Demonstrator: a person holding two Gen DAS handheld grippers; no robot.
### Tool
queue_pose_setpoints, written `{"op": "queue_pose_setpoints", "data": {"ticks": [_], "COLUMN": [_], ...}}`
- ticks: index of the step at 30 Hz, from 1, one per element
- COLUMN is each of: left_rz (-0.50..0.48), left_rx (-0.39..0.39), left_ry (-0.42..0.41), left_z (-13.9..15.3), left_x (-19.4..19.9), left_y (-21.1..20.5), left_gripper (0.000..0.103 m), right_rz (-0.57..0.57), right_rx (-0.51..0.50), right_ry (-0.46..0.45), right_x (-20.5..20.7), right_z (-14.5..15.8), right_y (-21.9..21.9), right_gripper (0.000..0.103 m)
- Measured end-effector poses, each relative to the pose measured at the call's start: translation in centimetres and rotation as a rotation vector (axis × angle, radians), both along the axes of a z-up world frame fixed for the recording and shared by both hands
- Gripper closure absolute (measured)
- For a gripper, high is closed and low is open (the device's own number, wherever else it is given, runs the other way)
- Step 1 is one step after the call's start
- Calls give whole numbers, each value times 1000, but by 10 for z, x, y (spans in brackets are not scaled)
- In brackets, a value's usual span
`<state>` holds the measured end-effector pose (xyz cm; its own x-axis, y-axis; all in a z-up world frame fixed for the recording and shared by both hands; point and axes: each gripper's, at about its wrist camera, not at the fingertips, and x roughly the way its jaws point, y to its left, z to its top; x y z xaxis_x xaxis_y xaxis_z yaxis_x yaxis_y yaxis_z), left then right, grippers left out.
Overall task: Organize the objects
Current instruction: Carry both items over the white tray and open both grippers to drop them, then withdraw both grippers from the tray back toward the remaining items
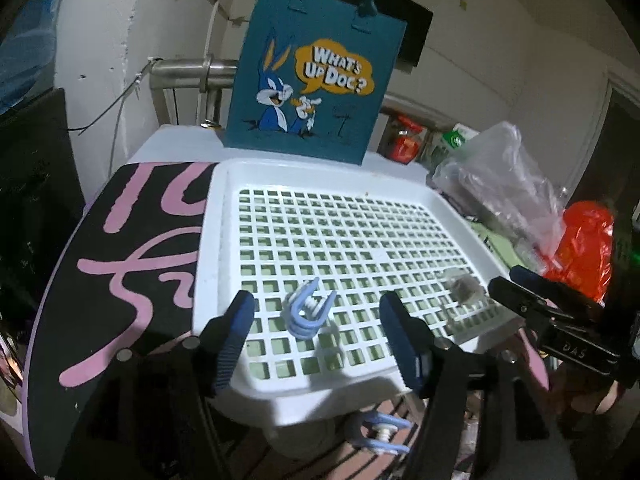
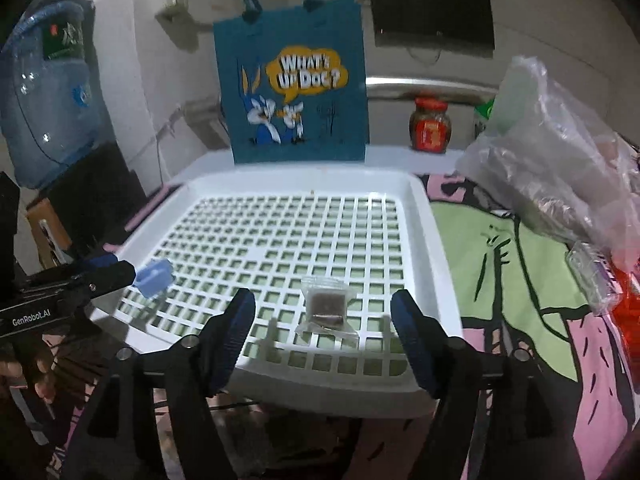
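A white slotted tray (image 1: 220,216) (image 2: 424,216) sits on the table. A pale blue hair clip (image 1: 307,312) (image 2: 154,276) lies in its near left part, between the open fingers of my left gripper (image 1: 320,332). A small clear packet with a brown block (image 2: 326,308) (image 1: 464,286) lies in the tray's near right part, between the open fingers of my right gripper (image 2: 324,336). A teal "What's Up Doc?" tote bag (image 1: 316,80) (image 2: 296,92) stands upright behind the tray. A second blue clip (image 1: 380,434) lies below the tray's front edge.
Crumpled clear plastic bags (image 2: 560,172) (image 1: 504,184) and a red bag (image 1: 584,240) lie right of the tray. A red-lidded jar (image 2: 431,124) stands at the back. A water jug (image 2: 48,92) is at the left. A patterned cloth (image 2: 512,272) covers the table.
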<state>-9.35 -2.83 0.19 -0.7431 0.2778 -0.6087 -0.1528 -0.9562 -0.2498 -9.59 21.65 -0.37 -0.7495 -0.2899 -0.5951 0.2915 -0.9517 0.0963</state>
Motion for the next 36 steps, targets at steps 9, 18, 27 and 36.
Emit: {"op": "queue_pose_setpoints", "data": {"ticks": [9, 18, 27, 36], "left_rz": [5, 0, 2, 3], "left_rx": [-21, -36, -45, -53], "left_ry": [3, 10, 17, 30], "left_z": [-5, -8, -8, -8], "left_x": [15, 29, 44, 59], "left_y": [-1, 0, -2, -5], "left_gripper": [38, 38, 38, 38], "right_rz": [22, 57, 55, 50], "right_rx": [-31, -23, -42, -37], "right_ry": [46, 58, 52, 51], "right_x": [17, 37, 48, 57], "right_z": [8, 5, 3, 0], "right_y": [1, -1, 8, 12], "right_gripper": [30, 30, 30, 30]}}
